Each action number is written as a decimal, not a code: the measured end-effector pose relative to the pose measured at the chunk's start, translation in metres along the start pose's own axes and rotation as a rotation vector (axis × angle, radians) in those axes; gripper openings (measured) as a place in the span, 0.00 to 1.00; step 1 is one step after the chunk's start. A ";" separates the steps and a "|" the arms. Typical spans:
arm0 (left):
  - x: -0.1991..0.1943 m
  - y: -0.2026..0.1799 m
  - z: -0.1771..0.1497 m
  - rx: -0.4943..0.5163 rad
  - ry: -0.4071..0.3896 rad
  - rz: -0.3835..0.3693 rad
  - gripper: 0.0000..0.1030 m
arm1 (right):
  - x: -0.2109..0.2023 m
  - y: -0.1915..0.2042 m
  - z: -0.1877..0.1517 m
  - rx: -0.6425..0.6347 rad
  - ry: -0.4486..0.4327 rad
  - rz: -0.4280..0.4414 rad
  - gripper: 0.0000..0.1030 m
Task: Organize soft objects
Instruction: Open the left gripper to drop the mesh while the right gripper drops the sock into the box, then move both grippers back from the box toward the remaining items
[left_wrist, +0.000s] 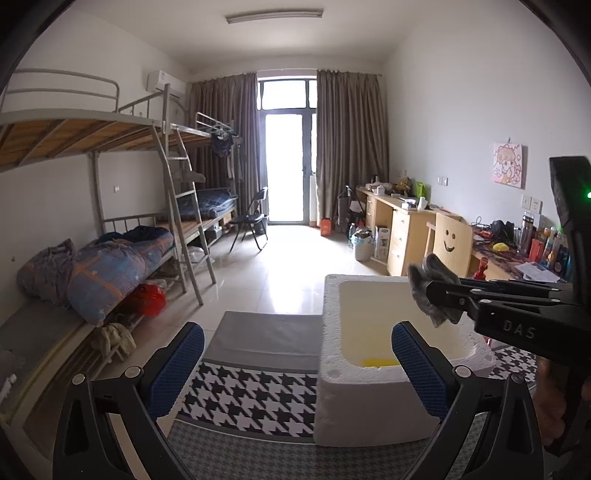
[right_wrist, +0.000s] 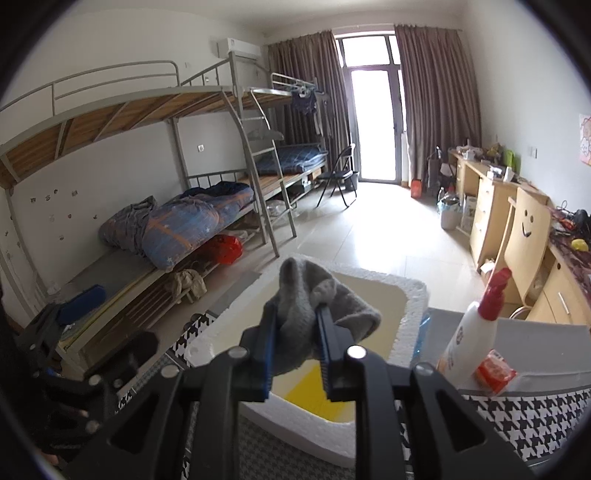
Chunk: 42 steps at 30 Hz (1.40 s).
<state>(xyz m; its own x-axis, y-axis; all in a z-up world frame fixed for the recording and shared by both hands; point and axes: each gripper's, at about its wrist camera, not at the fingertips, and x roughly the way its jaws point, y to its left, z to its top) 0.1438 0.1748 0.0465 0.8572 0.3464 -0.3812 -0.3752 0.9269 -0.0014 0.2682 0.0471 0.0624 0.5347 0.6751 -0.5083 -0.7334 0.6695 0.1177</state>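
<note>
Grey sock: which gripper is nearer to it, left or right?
Right. The right gripper is clamped on the grey sock, holding it above the white foam box. The left gripper is open and empty, low at the box's near side, apart from the sock.

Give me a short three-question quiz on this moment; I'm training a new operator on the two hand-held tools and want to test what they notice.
1. True or false: the right tool is shut on a grey sock.
2. What is the left tool holding? A) the sock B) a spray bottle C) nothing
3. Fill in: the sock hangs over the white ______ box, which has something yellow at its bottom.

Key
1. True: both pads pinch the bunched sock.
2. C: its blue pads stand wide apart with nothing between them.
3. Foam.
</note>
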 end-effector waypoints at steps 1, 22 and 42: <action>0.000 0.002 -0.001 -0.004 0.002 0.000 0.99 | 0.001 0.000 0.000 0.000 0.004 -0.004 0.29; -0.023 -0.009 -0.009 0.003 -0.008 -0.030 0.99 | -0.046 0.003 -0.012 -0.026 -0.073 -0.057 0.85; -0.064 -0.023 -0.017 0.019 -0.047 -0.079 0.99 | -0.102 0.004 -0.040 -0.013 -0.152 -0.081 0.96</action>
<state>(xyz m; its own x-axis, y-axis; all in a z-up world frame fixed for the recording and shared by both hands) 0.0921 0.1286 0.0553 0.8996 0.2782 -0.3365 -0.2995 0.9540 -0.0120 0.1939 -0.0317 0.0806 0.6492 0.6585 -0.3807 -0.6897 0.7207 0.0702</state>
